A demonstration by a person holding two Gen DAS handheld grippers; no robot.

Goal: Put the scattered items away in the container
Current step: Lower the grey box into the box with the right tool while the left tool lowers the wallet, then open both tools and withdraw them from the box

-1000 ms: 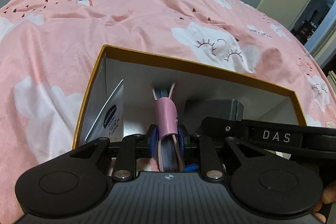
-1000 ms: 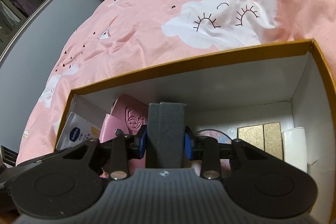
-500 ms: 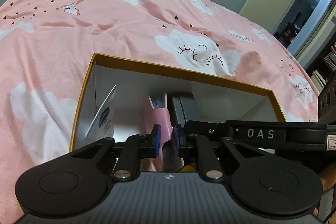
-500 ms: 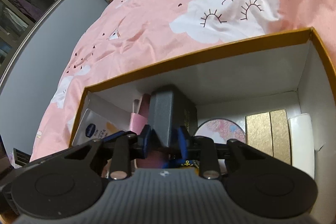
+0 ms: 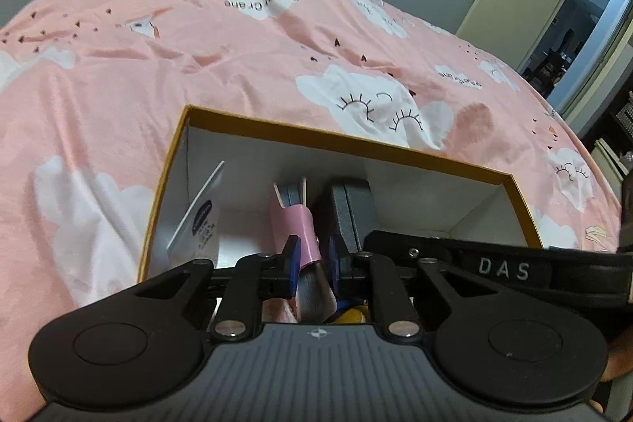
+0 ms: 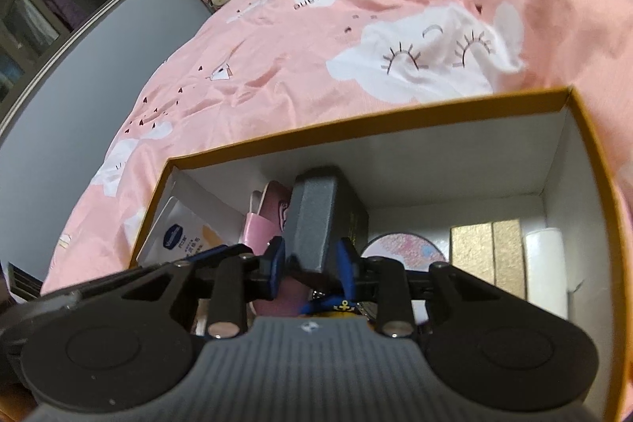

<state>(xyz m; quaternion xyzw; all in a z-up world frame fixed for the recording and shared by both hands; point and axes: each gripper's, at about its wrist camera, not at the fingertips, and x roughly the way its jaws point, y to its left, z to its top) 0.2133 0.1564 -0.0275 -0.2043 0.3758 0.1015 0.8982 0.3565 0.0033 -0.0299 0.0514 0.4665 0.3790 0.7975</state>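
Done: our box (image 6: 585, 161) holds several items (gold pieces, round compact).
Left gripper (image 5: 312, 262): clamped on pink notebook (image 5: 302, 232).
Right gripper (image 6: 310, 263): clamped on grey case (image 6: 312, 216).
Left: we release both inside.

— What sits in the box (image 6: 435, 113)?
— It lies on the bedspread (image 5: 198, 66). Inside, a sachet (image 6: 186, 236) leans on the left wall, then a notebook (image 5: 300, 224) and a dark case (image 6: 316, 220) stand side by side.
— And rightward?
— A round compact (image 6: 399, 250), two flat bars (image 6: 486, 252), and a roll (image 6: 548, 263) by the right wall.
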